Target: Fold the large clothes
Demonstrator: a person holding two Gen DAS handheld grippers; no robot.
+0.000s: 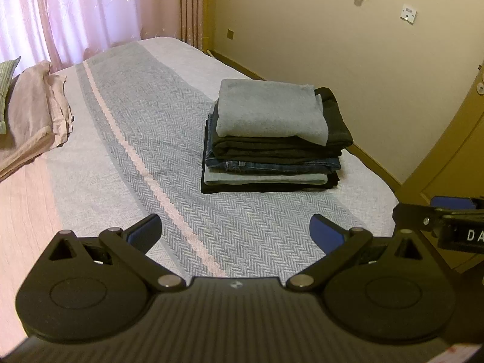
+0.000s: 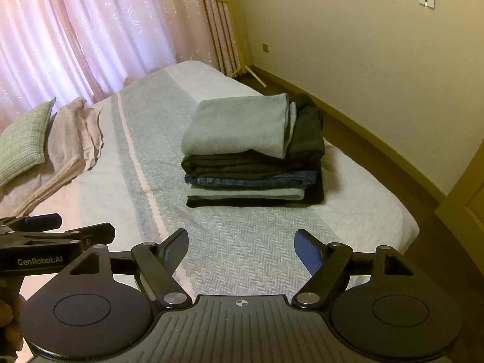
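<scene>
A stack of folded clothes rests on the right half of the bed; a light grey-blue garment lies on top, with black pieces, blue jeans and another pale piece under it. The right wrist view shows the same stack ahead. My left gripper hovers open over the herringbone bedspread, short of the stack, with nothing between its blue pads. My right gripper is also open and empty, near the bed's front edge. Each gripper shows at the edge of the other's view.
A crumpled pink sheet and a green pillow lie at the left end of the bed. Pink curtains hang behind. A cream wall and a floor strip run along the bed's right side, with a wooden door.
</scene>
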